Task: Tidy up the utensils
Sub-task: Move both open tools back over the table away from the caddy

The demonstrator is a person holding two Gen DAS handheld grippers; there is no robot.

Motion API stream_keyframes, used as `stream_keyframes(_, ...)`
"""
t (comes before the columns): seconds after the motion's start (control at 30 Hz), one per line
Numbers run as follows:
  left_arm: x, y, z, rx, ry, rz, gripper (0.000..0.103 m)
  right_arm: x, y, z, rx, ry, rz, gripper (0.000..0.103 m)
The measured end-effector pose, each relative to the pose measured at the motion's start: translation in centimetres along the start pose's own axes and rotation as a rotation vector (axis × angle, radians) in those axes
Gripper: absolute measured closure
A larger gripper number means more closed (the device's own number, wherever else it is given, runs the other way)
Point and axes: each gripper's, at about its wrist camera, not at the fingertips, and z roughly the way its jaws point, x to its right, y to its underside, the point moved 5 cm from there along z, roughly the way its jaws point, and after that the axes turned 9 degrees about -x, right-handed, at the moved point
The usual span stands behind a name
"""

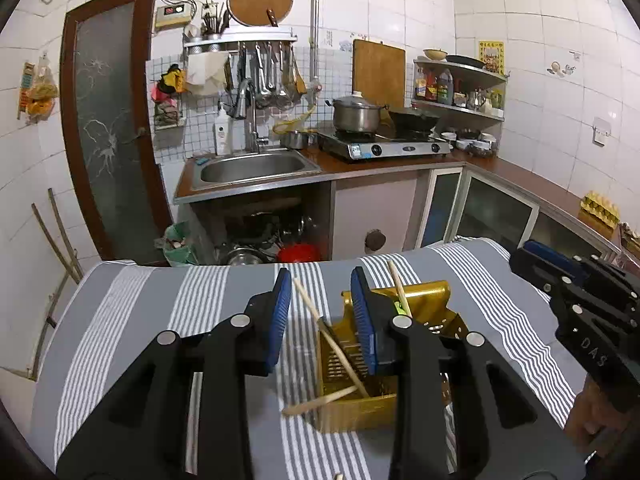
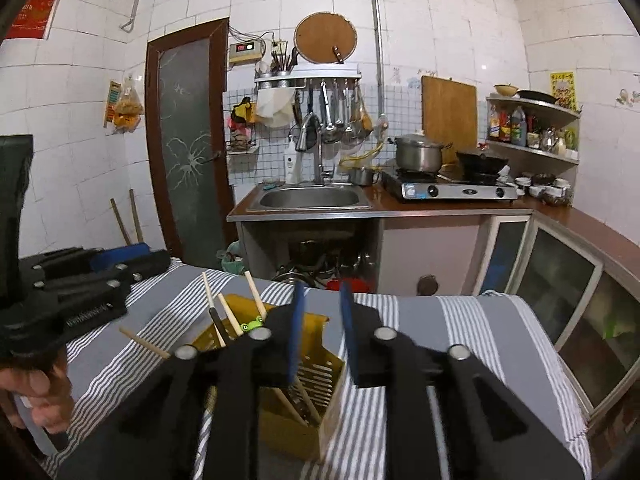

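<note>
The landmark here is the yellow slotted plastic utensil holder [image 1: 356, 364], which stands on the grey-and-white striped tablecloth [image 1: 132, 320] in front of the steel sink [image 1: 252, 168]. Several pale wooden chopsticks [image 1: 332, 344] already sit in the holder, leaning at loose angles over its rim, and one carries a small green frog-shaped topper [image 2: 251, 325]. The left gripper [image 1: 322, 312] hovers directly above the holder with its blue pads a narrow way apart and nothing between them. The right gripper [image 2: 322, 328] hangs over the holder's right side, jaws likewise narrowly parted and empty. Judged from this, the drop-in step looks finished, with both tools free of the sticks. The next move probably calls for backing both grippers away from the holder without knocking the leaning chopsticks, then finding any utensil not yet stowed; none shows on the cloth around the holder.
</note>
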Motion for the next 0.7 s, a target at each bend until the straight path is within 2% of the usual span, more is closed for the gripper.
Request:
stream_keyframes(0.07, -0.3, 0.2, -1.1, 0.006, -0.010, -0.002, 0.073, 0.2, 0.2, -1.4, 0.014, 0.003, 0.000, 0.066)
stream_keyframes(0.1, -0.5, 0.6, -1.9, 0.013, -0.024, 0.005, 0.072, 0.2, 0.5, -2.4, 0.021, 0.013, -0.014, 0.063)
stream_keyframes(0.2, -1.1, 1.8, -4.6, 0.040, -0.078, 0.049, 0.066, 1.0, 1.3, -5.2, 0.027, 0.055, -0.051, 0.062)
stream_keyframes(0.4, -4.1, 3.9, -10.5, 0.096, -0.120, 0.028, 0.058, 3.5, 3.2, -10.6, 0.037, 0.081, -0.010, 0.053)
stream_keyframes(0.53, -6.2, 6.2, -13.4, 0.118, -0.136, 0.001, 0.045, 4.7, 5.3, -14.1, 0.043, 0.085, 0.002, 0.050)
stream_keyframes(0.6, -7.4, 7.4, -14.4, 0.112, -0.147, -0.006, 0.042, 5.0, 6.7, -15.7, 0.036, 0.090, 0.005, 0.050)
stream_keyframes(0.7, -9.1, 9.3, -15.7, 0.116, -0.157, -0.017, 0.027, 5.5, 8.6, -17.4, 0.025, 0.115, 0.002, 0.045)
